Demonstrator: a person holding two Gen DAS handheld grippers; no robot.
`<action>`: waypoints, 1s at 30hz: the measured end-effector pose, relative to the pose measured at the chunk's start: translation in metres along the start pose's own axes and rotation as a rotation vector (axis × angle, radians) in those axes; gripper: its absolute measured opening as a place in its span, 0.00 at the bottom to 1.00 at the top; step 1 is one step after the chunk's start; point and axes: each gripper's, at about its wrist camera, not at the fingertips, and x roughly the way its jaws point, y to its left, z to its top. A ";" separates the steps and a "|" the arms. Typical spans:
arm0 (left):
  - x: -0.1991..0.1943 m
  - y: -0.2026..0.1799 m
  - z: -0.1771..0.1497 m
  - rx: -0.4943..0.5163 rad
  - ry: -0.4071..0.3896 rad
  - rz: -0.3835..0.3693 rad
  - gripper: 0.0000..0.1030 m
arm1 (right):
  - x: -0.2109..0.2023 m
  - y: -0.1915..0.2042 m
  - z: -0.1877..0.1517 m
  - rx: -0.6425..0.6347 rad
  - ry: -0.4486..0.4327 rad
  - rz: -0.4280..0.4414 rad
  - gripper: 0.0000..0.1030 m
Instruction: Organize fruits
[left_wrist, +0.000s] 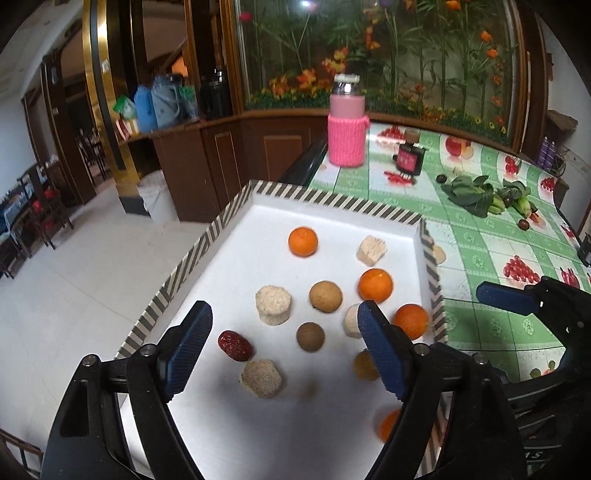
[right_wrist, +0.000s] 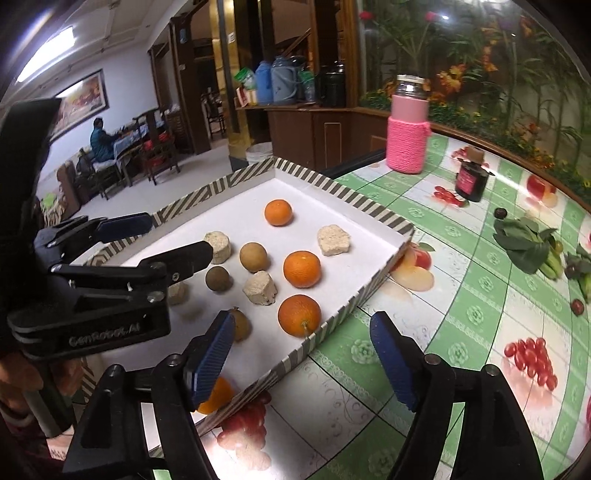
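The left gripper (left_wrist: 284, 354) hangs over the near half of the striped-rim tray (left_wrist: 325, 197), its blue-padded jaws spread wide with nothing between them. The right gripper (right_wrist: 303, 365) straddles the tray's near right rim, jaws likewise apart and empty.

In the left wrist view, nearest lie a blurred orange (left_wrist: 388, 424) at five o'clock of the tray floor and a pale puffed cake (left_wrist: 261, 378) at seven o'clock. Just beyond are a red date (left_wrist: 235, 345) and a brown longan (left_wrist: 310, 336). Mid-tray sit another cake (left_wrist: 273, 304), a tan round fruit (left_wrist: 325, 296) and two oranges (left_wrist: 375, 284) toward three o'clock. At twelve o'clock rests the farthest orange (left_wrist: 303, 240).

Well beyond the tray, on the green fruit-print tablecloth (left_wrist: 480, 258), stand a pink-sleeved bottle (left_wrist: 347, 138) and a dark ink bottle (left_wrist: 409, 157), with leafy greens (left_wrist: 472, 194) at two o'clock.
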 end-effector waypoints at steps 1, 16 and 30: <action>-0.002 -0.002 0.000 0.002 -0.010 0.001 0.79 | -0.002 -0.002 0.000 0.013 -0.006 0.006 0.75; -0.016 -0.005 -0.003 -0.040 -0.056 0.023 0.80 | -0.017 -0.013 -0.012 0.042 -0.014 -0.039 0.80; -0.018 -0.005 -0.006 -0.040 -0.050 0.034 0.80 | -0.020 -0.012 -0.015 0.045 -0.010 -0.036 0.80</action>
